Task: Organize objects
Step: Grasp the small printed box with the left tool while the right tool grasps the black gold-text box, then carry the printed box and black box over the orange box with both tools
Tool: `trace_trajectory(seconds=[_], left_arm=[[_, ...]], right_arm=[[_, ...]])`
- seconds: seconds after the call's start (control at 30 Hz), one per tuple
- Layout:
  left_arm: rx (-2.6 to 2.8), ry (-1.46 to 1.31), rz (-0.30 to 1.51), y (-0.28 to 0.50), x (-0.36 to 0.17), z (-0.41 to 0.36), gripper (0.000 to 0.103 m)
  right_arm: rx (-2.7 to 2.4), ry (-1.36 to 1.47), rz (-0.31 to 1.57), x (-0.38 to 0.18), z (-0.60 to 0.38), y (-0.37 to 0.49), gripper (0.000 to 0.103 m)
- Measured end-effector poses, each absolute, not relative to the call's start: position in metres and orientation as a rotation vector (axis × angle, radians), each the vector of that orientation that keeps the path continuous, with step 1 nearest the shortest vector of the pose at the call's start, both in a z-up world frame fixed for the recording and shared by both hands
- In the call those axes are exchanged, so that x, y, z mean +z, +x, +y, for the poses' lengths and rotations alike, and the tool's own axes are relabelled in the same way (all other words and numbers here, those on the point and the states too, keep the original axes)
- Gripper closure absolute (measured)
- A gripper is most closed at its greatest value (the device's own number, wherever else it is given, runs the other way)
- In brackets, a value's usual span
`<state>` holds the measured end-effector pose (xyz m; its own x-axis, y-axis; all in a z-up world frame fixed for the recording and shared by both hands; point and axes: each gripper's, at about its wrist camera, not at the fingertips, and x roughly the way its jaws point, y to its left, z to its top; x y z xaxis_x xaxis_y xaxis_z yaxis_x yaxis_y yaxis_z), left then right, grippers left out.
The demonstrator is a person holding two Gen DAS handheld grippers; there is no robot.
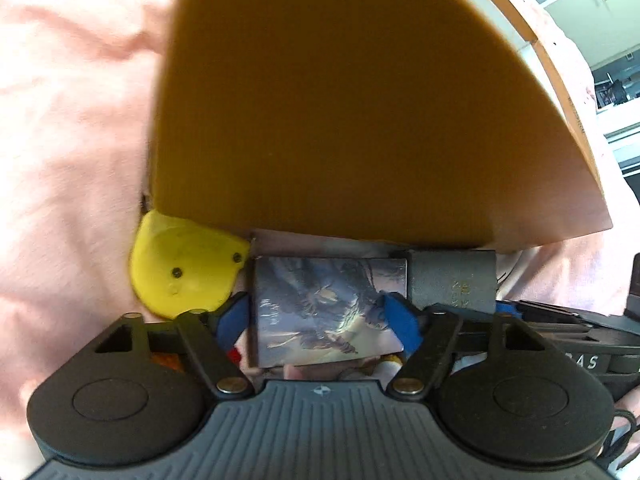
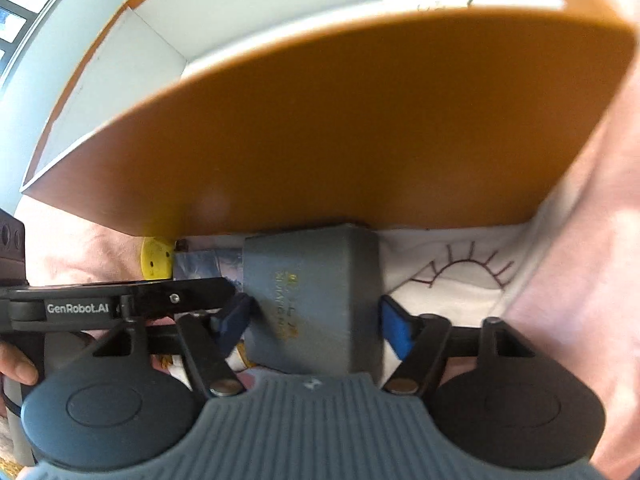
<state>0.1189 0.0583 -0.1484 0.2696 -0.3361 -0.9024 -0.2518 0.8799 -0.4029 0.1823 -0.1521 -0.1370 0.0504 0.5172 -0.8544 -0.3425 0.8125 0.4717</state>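
A small box with an eagle picture (image 1: 320, 280) stands on pink cloth, and a grey box with gold lettering (image 2: 308, 292) is right beside it. My left gripper (image 1: 318, 318) is open and its blue pads flank the picture box; the right pad overlaps its face. My right gripper (image 2: 316, 320) is open with its pads on either side of the grey box, close to its sides. The grey box (image 1: 452, 280) also shows in the left wrist view, and the picture box (image 2: 200, 264) in the right wrist view.
A big orange cardboard box (image 1: 340, 100) with a white inside (image 2: 132, 80) stands just behind both small boxes. A yellow plastic piece (image 1: 184, 268) lies left of the picture box. Pink cloth (image 1: 72, 160) and white cloth with a drawn sun (image 2: 460, 276) lie underneath.
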Motion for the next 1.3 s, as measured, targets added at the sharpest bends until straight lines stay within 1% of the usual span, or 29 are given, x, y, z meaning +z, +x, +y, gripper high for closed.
trace_trajectory(seconds=[0.03,0.07,0.17,0.23,0.3,0.33,0.4,0.43,0.5,0.67,0.7,0.77,0.9,1.03,1.3], left_arm=[[-0.058,-0.52,1.309,0.116,-0.145,0.058,0.027],[-0.057,-0.512,1.302,0.112,-0.14,0.057,0.028],[-0.079,-0.504,1.261,0.101,-0.122,0.054,0.028],[-0.11,-0.504,1.232,0.093,-0.108,0.049,0.028],[-0.162,-0.501,1.21,0.086,-0.095,0.043,0.038],[-0.192,-0.505,1.205,0.084,-0.09,0.04,0.041],[-0.221,-0.496,1.193,0.081,-0.084,0.031,0.043],[-0.223,-0.479,1.191,0.082,-0.083,0.027,0.044],[-0.216,-0.47,1.198,0.087,-0.085,0.025,0.047],[-0.193,-0.508,1.224,0.097,-0.104,0.027,0.064],[-0.183,-0.503,1.227,0.099,-0.106,0.026,0.066],[-0.16,-0.481,1.232,0.099,-0.105,0.029,0.073],[-0.143,-0.481,1.236,0.097,-0.106,0.035,0.076],[-0.146,-0.469,1.206,0.089,-0.1,0.035,0.077],[-0.192,-0.444,1.057,0.065,-0.053,0.042,0.078]], right_arm=[[0.651,0.16,1.363,-0.134,-0.155,0.181,0.041],[0.645,0.162,1.352,-0.13,-0.157,0.18,0.046],[0.634,0.171,1.315,-0.117,-0.164,0.174,0.055],[0.634,0.181,1.294,-0.114,-0.175,0.168,0.058],[0.634,0.183,1.27,-0.106,-0.179,0.161,0.061],[0.631,0.178,1.255,-0.102,-0.181,0.158,0.062],[0.614,0.145,1.216,-0.092,-0.185,0.158,0.062],[0.601,0.123,1.198,-0.078,-0.196,0.161,0.062],[0.58,0.078,1.166,-0.071,-0.201,0.157,0.062],[0.544,0.107,1.188,-0.078,-0.213,0.164,0.062],[0.541,0.12,1.194,-0.08,-0.214,0.166,0.062],[0.542,0.138,1.203,-0.084,-0.213,0.171,0.062],[0.552,0.156,1.211,-0.087,-0.214,0.175,0.062],[0.562,0.141,1.202,-0.078,-0.209,0.169,0.062],[0.574,0.129,1.118,-0.044,-0.217,0.157,0.063]])
